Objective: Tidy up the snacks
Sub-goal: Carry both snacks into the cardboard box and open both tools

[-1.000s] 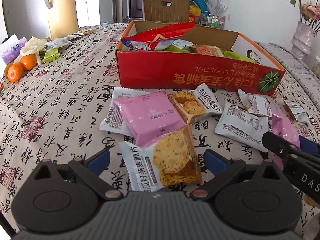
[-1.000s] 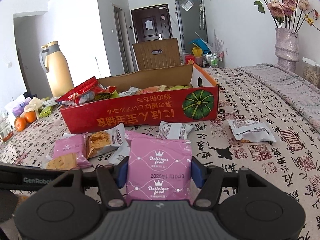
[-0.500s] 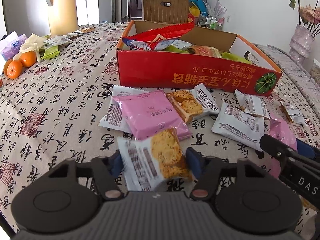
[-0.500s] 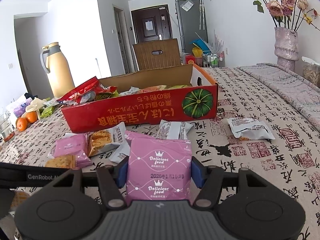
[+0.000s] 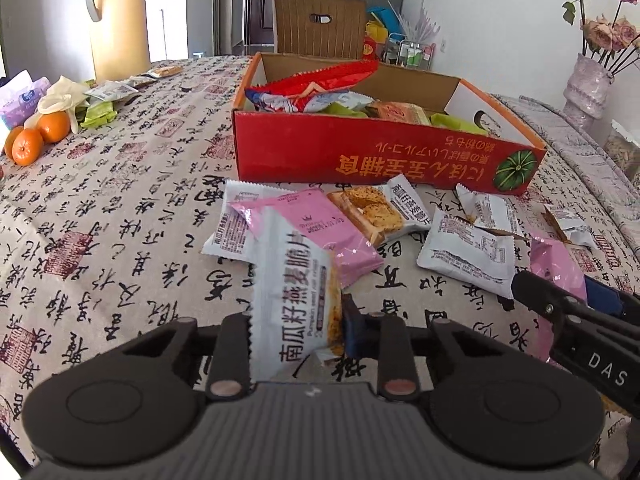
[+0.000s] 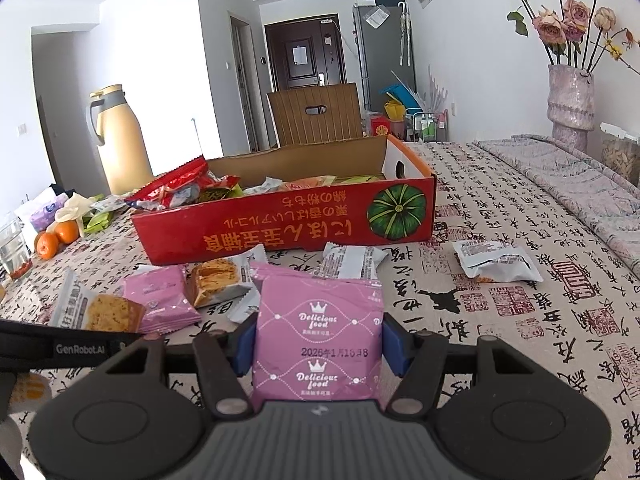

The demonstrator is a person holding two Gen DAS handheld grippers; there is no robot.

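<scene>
Snack packets fill both: left hand-held gripper [image 5: 298, 326] pinches white oat-crisp packet [image 5: 294, 280], hiding one finger; right hand-held gripper [image 6: 318, 344] clamps pink packet [image 6: 318, 336].

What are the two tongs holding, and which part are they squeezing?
The left tongs squeeze the white oat crisp packet by its side edges. The right tongs squeeze the pink snack packet by its side edges too.
</scene>
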